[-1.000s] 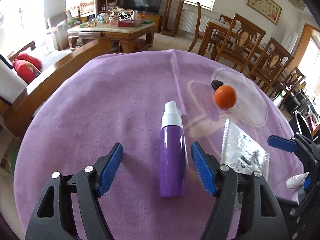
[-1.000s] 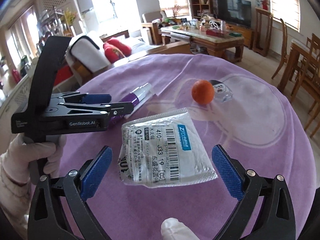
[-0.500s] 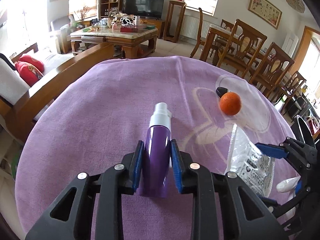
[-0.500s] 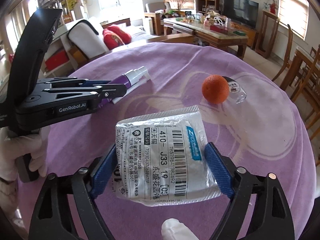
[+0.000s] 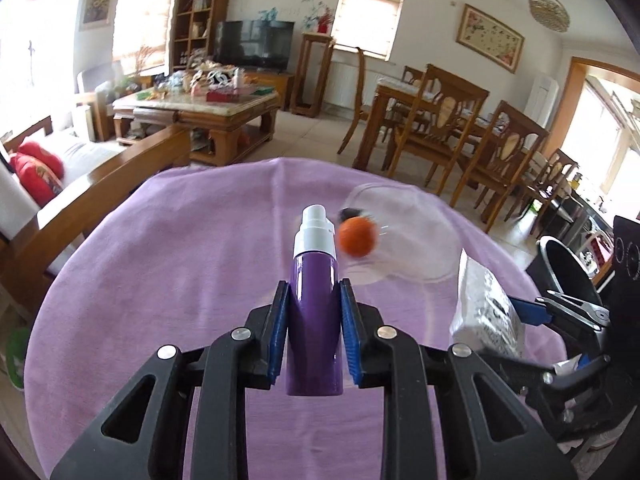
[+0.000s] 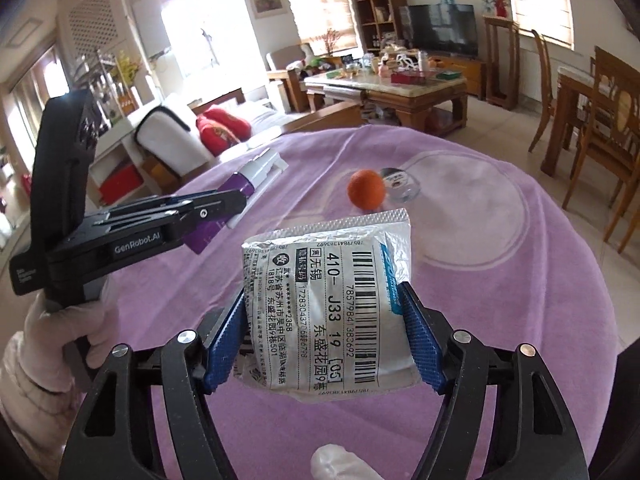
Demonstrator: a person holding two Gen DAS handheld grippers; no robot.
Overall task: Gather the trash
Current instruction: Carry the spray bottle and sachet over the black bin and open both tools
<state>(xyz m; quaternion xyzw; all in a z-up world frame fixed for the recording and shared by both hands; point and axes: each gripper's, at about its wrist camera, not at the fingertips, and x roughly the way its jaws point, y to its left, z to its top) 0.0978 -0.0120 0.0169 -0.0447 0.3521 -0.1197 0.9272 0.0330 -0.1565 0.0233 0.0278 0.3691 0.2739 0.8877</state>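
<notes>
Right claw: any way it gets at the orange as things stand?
Probably not yet. The right claw is closing on the silver mailer bag, which fills the gap between its pads. The orange sits farther out on the purple cloth with nothing between; the bag must go first.

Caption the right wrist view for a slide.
Right gripper closing on a silver foil shipping pouch above the purple tablecloth, orange fruit beyond.

The spray bottle (image 5: 315,312) sits between the left gripper (image 5: 313,336) pads; beyond its tip, slightly right, lies the orange (image 5: 357,237). The mailer bag (image 6: 328,312) sits in the right gripper (image 6: 322,336), right of the left one.
</notes>
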